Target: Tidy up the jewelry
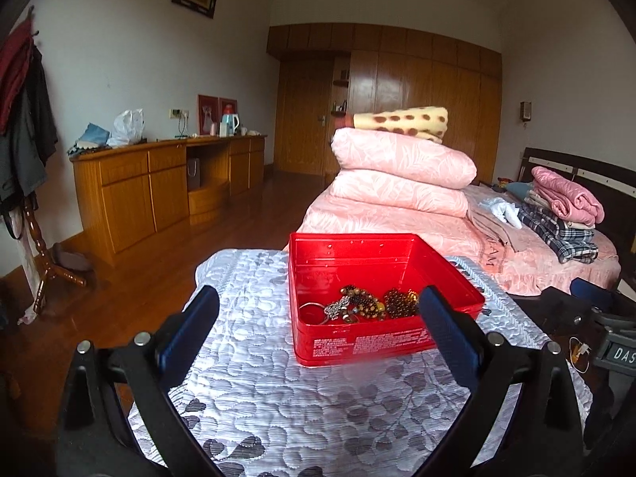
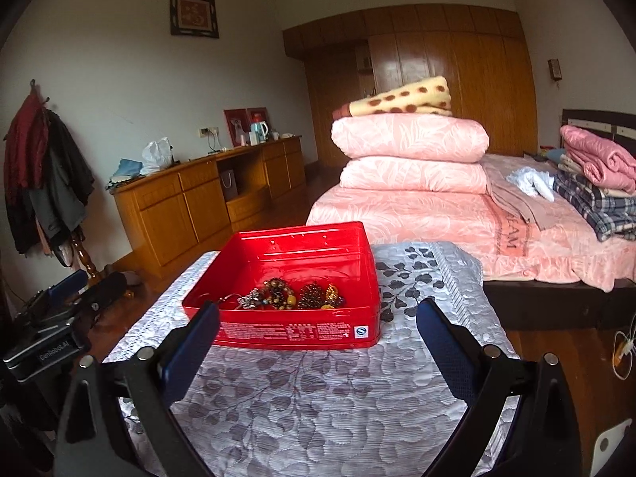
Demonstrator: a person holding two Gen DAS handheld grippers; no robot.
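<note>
A red tin box [image 1: 357, 344] stands on a table under a silver quilted cloth [image 1: 278, 409]. Inside it lies a heap of jewelry [image 1: 365, 304]: brown bead bracelets, a silver chain and a ring. My left gripper [image 1: 318, 314] is open and empty, just in front of the box, its right finger [image 1: 445, 330] overlapping the box's front right corner. In the right wrist view the box [image 2: 294, 330] holds the same jewelry [image 2: 294, 296]. My right gripper [image 2: 318, 330] is open and empty, in front of the box on the cloth [image 2: 318, 409].
A bed with pink covers [image 1: 397, 218] and stacked folded quilts [image 1: 401, 167] lies behind the table. Folded clothes [image 1: 564, 214] sit on its far side. A wooden sideboard [image 1: 167, 183] and a coat rack [image 1: 24, 127] stand at the left wall.
</note>
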